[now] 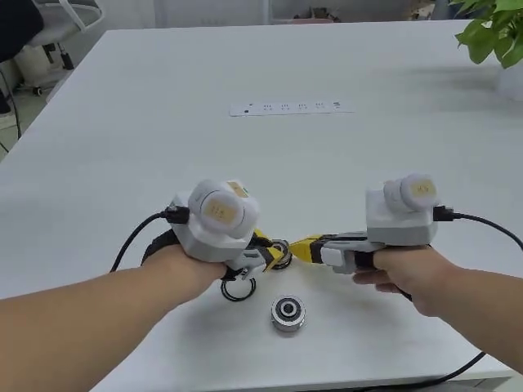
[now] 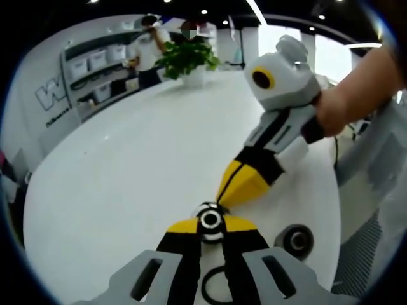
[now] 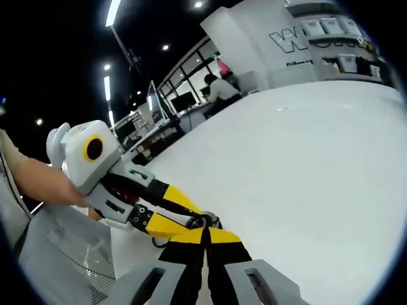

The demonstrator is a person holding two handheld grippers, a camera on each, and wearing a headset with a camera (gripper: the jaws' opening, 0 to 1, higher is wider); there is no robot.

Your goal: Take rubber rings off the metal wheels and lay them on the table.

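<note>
My left gripper (image 1: 274, 256) is shut on a small metal wheel (image 1: 280, 251) held just above the white table (image 1: 163, 147). In the left gripper view its yellow tips (image 2: 210, 225) clamp the wheel (image 2: 210, 218) from both sides. My right gripper (image 1: 296, 249) comes in from the right, jaws shut, its tips pinching the black rubber ring at the wheel's rim (image 3: 208, 222). A loose black rubber ring (image 1: 239, 289) lies on the table under the left gripper. A second metal wheel (image 1: 288, 314) lies flat near the front edge, and it also appears in the left gripper view (image 2: 294, 240).
A white power strip (image 1: 292, 107) lies mid-table. A potted plant (image 1: 494, 33) stands at the far right corner and an office chair (image 1: 65, 20) at the far left. Black cables trail from both grippers. The table's front edge is close to the wheel.
</note>
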